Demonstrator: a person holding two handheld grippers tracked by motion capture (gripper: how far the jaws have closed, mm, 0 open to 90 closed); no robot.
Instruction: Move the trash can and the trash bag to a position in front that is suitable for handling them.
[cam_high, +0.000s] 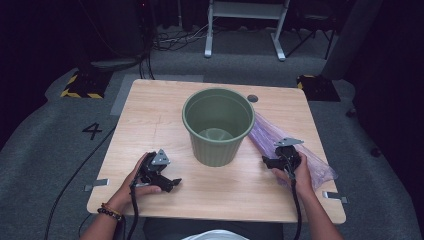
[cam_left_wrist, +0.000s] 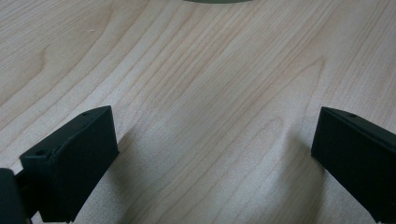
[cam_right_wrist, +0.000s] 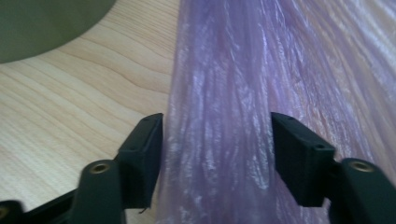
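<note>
Right claw (cam_right_wrist: 217, 135): jaws parted, set astride a purple plastic bag (cam_right_wrist: 243, 84), not yet clamped; bag lies flat on worktop (cam_high: 150, 115) at 4 o'clock of green bucket (cam_high: 218, 125), touching its side. Left claw (cam_left_wrist: 210, 154): jaws wide apart, empty, over bare wood at 8 o'clock of bucket

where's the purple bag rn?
The purple plastic bag lies flat on the table's right side in the high view, just right of the green bin, with the open right gripper straddling a bunched fold.
</note>
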